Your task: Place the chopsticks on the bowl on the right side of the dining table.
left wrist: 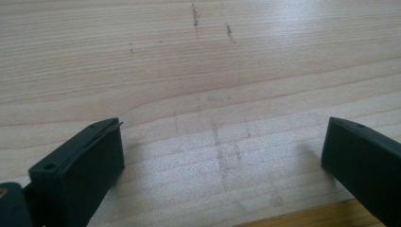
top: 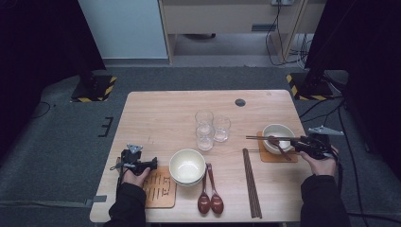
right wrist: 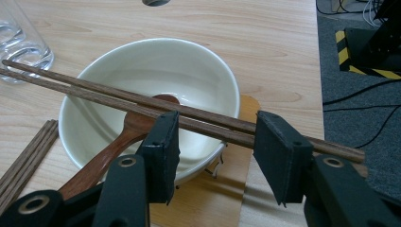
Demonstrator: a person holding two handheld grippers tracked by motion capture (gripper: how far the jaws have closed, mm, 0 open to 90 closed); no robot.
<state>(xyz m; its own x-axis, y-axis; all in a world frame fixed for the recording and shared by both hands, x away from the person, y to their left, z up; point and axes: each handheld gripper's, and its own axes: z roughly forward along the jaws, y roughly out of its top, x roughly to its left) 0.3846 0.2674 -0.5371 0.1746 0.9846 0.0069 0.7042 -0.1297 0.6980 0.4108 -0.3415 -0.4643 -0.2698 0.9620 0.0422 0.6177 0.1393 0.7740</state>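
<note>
A cream bowl (top: 276, 126) (right wrist: 142, 66) sits on a wooden coaster (top: 265, 157) (right wrist: 229, 189) at the table's right. A pair of brown chopsticks (top: 262, 137) (right wrist: 94, 94) lies across its rim, and a wooden spoon (top: 283, 150) (right wrist: 120, 139) leans inside it. My right gripper (top: 294, 142) (right wrist: 216, 142) is open at the bowl's near right edge. The chopsticks run just beyond its jaws and nothing is pressed between the pads. My left gripper (top: 152, 164) (left wrist: 222, 151) rests open, low over bare table (left wrist: 189, 71), with nothing between its jaws.
Stacked cream bowls (top: 187, 166) sit at front centre. Beside them are two wooden spoons (top: 210, 194) and more chopsticks (top: 251, 182) (right wrist: 23, 156). Drinking glasses (top: 204, 127) (right wrist: 19, 42) stand mid-table. A patterned coaster (top: 160, 191) (left wrist: 302, 218) lies by the left hand.
</note>
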